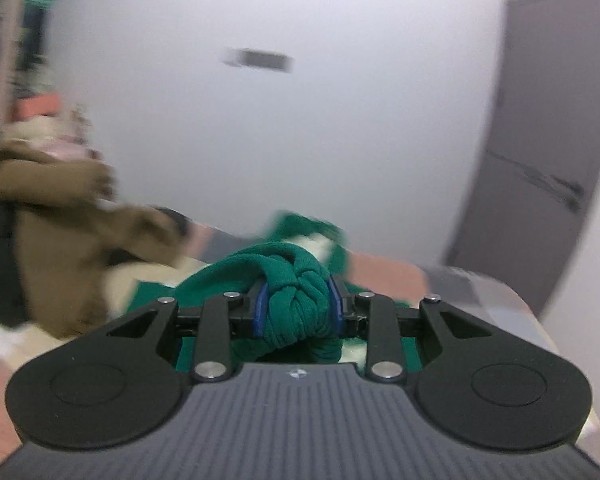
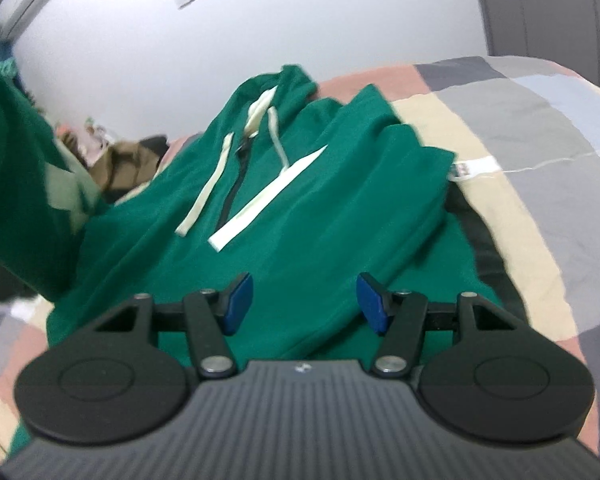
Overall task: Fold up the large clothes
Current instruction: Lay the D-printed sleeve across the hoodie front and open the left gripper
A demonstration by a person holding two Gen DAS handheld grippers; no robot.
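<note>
Folding under way: left gripper (image 1: 298,307) clenches a bunched wad of green hoodie (image 2: 300,184) spread across the bed (image 2: 540,128); right gripper (image 2: 304,302) hovers released, likely next to pin the hem edge.

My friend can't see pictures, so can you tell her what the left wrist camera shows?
The left gripper is shut on a bunched wad of green hoodie, pinched between its blue pads. Behind it lie a patchwork quilt and a blurry brown garment, with a white wall and a grey door beyond.
</note>
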